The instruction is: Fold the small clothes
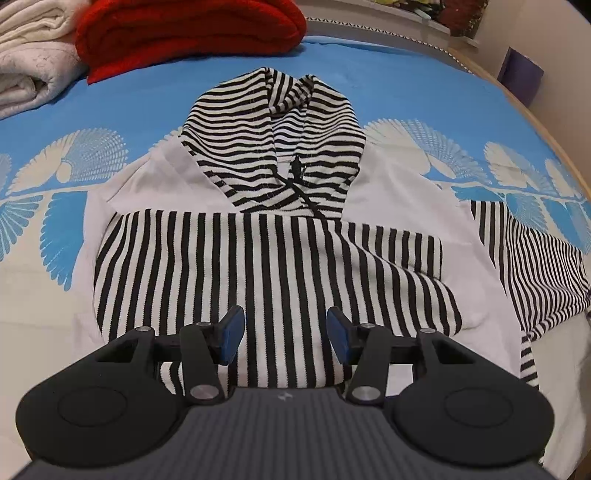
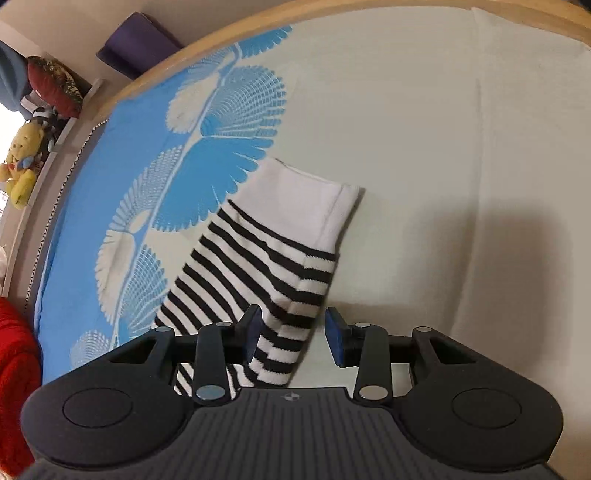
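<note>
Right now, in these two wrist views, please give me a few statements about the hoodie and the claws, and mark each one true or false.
1. The striped hoodie lies on a blue and white bedspread. True.
2. The left claw grips a red blanket. False: its jaws stand apart with nothing pinched; the red blanket lies folded far behind the hood.
3. One sleeve is folded across the body. True.
4. The right claw is above the hood. False: it is above the other sleeve, which has a white cuff.
5. The right claw is shut on that sleeve. False: only one pad is near the fabric; the jaws are apart.
</note>
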